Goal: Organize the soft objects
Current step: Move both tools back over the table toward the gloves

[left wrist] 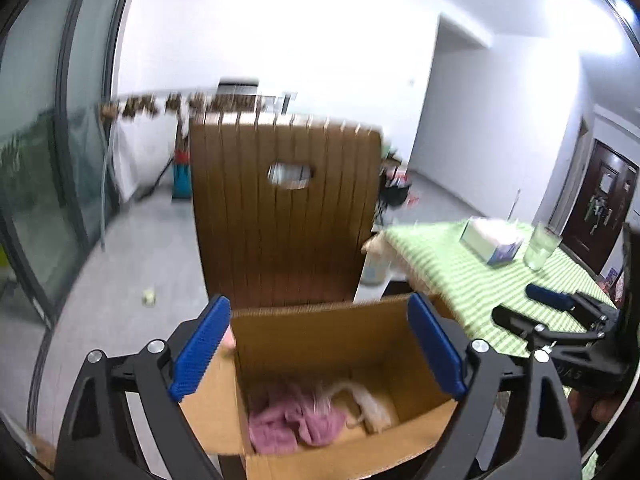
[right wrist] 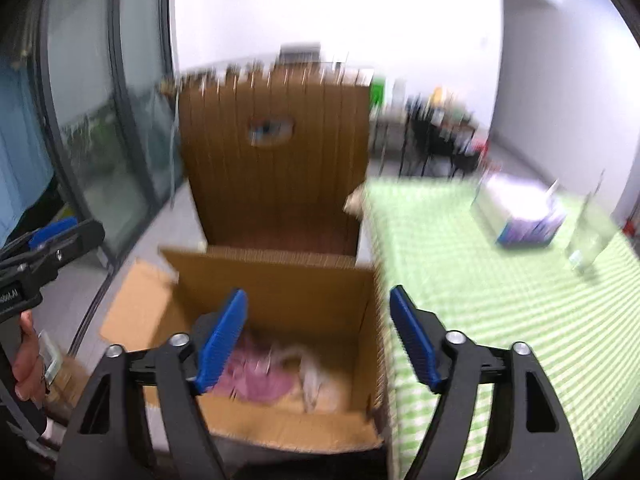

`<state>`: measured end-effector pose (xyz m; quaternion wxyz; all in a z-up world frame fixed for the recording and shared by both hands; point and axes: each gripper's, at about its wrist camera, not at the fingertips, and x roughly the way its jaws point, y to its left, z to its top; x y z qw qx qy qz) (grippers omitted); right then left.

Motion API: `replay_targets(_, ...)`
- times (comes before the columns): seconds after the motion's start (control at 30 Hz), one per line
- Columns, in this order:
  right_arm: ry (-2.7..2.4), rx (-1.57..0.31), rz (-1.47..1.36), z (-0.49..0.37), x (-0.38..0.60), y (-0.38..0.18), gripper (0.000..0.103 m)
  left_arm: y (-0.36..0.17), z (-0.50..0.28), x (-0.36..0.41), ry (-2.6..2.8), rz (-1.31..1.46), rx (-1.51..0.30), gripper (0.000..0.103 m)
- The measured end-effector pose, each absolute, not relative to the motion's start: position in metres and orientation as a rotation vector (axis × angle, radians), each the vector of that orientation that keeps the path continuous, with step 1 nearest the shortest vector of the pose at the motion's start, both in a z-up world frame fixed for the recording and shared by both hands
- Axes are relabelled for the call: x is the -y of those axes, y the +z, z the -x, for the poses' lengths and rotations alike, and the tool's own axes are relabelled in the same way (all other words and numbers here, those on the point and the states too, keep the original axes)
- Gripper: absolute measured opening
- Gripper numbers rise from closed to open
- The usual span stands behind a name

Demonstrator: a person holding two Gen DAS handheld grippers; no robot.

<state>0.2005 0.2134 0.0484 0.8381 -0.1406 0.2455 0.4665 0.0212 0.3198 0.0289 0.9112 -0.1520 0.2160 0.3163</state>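
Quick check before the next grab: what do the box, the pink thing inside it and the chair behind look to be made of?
Box: corrugated cardboard, plain matte brown; fluting seems to show along the top edge.
Pink item: soft fabric, likely fleece or knit; it lies crumpled in fuzzy folds, though blur leaves the weave unclear.
Chair back: looks like wood or wood veneer, brown with vertical grooves, a slight sheen and a cut-out handle.
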Motion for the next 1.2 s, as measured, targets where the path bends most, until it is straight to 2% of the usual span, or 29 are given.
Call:
replay_targets(0.23,0.920,-0.433,0.223,-0.188,-0.176,0.071,0.081,0.049,-0.010,-0.294,0.632,0.283,-0.351,0.087)
replay_targets(0.5,0.771,-0.464,0.162,-0.195,-0.099,0.069,0.083,0.057,-0.029,-0.244,0.501,0.253,-0.349,0.089)
replay_targets(0.87,0.308,-0.493,0.070,-0.190,0.107,0.069,0.083,0.056,-0.113,-0.088,0.091,0.146,-0.403,0.089)
replay_targets(1.2,-0.100,-0.476,-0.046,-0.105,0.259,0.066,0.083,0.052,-0.122,0.050,-0.255,0.050,-0.407,0.090)
